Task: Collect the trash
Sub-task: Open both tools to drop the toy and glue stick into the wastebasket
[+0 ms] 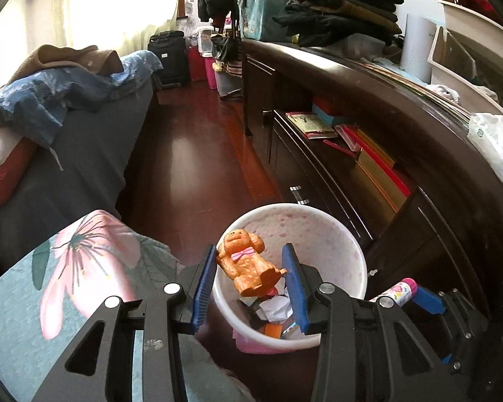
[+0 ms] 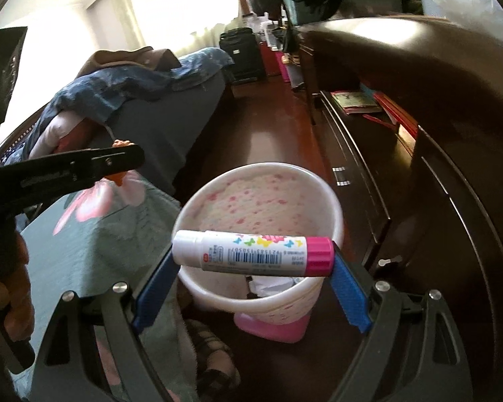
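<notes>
Holding trash over the bin (image 1: pixel 358 254).
The left tool (image 1: pixel 255 269) grips a hard, light toy dog (image 1: pixel 246 263); the right tool (image 2: pixel 253 258) pinches a slippery glue stick (image 2: pixel 251 251) by its ends.

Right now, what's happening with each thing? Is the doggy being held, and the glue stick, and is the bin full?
Orange toy dog: gripped between the left gripper's pads, above the bin.
Glue stick: capped, held lengthwise by the right gripper, across the bin's opening.
Waste bin: upright, uncovered, crumpled paper and scraps at the bottom, not full.
</notes>
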Demonstrator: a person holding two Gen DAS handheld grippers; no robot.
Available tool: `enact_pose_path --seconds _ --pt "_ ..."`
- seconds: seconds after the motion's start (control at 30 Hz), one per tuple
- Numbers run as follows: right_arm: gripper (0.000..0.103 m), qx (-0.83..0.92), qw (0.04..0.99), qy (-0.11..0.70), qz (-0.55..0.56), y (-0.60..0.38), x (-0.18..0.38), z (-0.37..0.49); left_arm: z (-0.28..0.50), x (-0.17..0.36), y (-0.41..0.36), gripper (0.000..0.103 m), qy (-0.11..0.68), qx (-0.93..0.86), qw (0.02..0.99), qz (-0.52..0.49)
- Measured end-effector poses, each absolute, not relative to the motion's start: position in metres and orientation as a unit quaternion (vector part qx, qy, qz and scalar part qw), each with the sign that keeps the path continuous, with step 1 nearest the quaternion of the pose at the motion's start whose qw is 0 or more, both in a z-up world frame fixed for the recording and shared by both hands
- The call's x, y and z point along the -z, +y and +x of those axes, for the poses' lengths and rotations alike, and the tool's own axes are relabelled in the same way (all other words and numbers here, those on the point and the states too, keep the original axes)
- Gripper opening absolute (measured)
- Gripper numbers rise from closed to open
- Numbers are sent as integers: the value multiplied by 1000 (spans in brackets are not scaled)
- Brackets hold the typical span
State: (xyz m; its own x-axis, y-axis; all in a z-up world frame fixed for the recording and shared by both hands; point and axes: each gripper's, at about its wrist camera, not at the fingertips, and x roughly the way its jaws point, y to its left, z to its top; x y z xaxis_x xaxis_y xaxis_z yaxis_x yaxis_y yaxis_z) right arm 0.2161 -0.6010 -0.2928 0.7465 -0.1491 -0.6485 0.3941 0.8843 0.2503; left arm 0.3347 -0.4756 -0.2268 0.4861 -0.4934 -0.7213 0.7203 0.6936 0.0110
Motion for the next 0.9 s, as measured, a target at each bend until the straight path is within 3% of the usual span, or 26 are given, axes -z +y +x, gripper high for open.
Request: enact_pose_path --seconds 0.57,0.67,0.73,0.9 --pt "86 185 911 326 173 -624 318 258 351 238 -512 41 370 370 840 143" --pt "87 190 914 322 161 -626 321 264 355 238 -512 55 374 370 841 129" --pt "88 193 914 321 157 -628 323 265 356 236 -510 72 371 372 843 115" --pt "92 195 916 314 158 -631 324 263 354 229 -507 78 362 372 848 105"
